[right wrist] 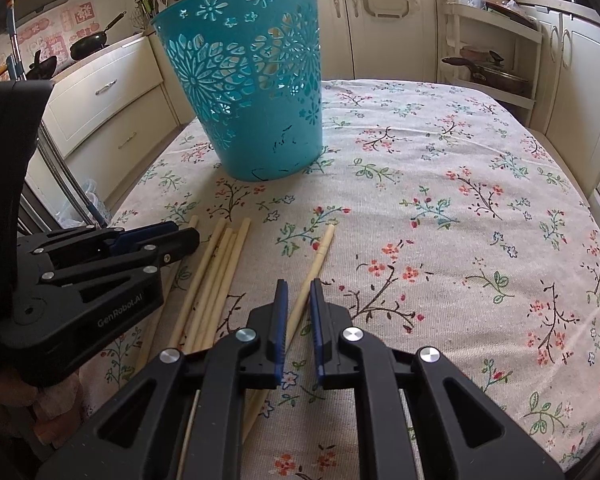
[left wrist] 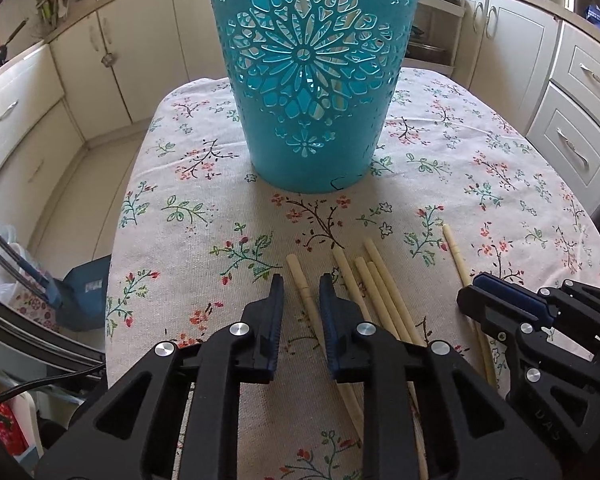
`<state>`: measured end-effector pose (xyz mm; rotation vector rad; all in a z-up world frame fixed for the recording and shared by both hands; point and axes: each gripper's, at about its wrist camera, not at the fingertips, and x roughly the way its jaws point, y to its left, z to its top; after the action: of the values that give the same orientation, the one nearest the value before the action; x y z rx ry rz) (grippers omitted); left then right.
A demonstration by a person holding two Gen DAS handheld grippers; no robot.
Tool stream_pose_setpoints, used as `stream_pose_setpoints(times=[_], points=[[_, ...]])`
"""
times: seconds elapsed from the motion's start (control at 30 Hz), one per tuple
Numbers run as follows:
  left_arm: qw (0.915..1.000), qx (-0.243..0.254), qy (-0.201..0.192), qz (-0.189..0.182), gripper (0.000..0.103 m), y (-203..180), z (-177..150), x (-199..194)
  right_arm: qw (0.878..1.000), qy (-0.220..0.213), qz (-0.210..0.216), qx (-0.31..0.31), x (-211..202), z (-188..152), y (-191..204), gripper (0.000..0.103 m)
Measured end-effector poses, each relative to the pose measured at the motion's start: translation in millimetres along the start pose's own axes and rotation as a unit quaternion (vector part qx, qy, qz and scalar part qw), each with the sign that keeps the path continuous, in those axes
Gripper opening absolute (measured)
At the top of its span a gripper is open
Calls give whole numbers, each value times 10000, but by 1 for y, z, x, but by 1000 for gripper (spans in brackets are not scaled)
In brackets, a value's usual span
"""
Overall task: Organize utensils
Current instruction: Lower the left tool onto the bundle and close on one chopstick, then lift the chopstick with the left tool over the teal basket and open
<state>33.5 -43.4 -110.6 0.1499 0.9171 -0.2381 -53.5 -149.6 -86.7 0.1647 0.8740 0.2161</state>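
Observation:
Several cream chopsticks lie on the floral tablecloth in front of a teal cut-out basket [left wrist: 312,76], which also shows in the right wrist view [right wrist: 252,80]. My left gripper [left wrist: 302,282] is open, its fingers straddling one chopstick [left wrist: 300,276] at the left of the bundle [left wrist: 374,280]. My right gripper [right wrist: 299,288] is open, its fingers straddling a single chopstick [right wrist: 320,254] that lies apart to the right of the bundle [right wrist: 220,256]. Each gripper shows in the other's view: the right one [left wrist: 500,300], the left one [right wrist: 156,240].
The table [right wrist: 460,184] is covered with a floral cloth. Cream kitchen cabinets [left wrist: 572,92] surround it. A low shelf with pans [right wrist: 492,60] stands behind. Bags and a blue box [left wrist: 84,296] sit on the floor at the left.

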Motion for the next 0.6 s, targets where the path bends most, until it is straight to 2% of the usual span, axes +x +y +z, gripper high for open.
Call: stream_pose_setpoints(times=[0.07,0.23,0.37,0.53,0.6], points=[[10000,19,-14,-8,17,0,0,-1,10000,-10,-4,-7,0,0,0,12],[9999,53,18,-155,6,-1,0,-2,9999,-37,23,-97,0,-1,4,21],[9985,-134,131,-505,5,6,2,-10,9999,-47,8,-153,0,-1,6,22],[9934,-510,-191,-1009,5,25,17,-46,9999,-35,55,-94,0,0,4,22],[9880,-730,-499,-1266,5,37,30,-69,9999,-29,66,-80,0,0,3,22]])
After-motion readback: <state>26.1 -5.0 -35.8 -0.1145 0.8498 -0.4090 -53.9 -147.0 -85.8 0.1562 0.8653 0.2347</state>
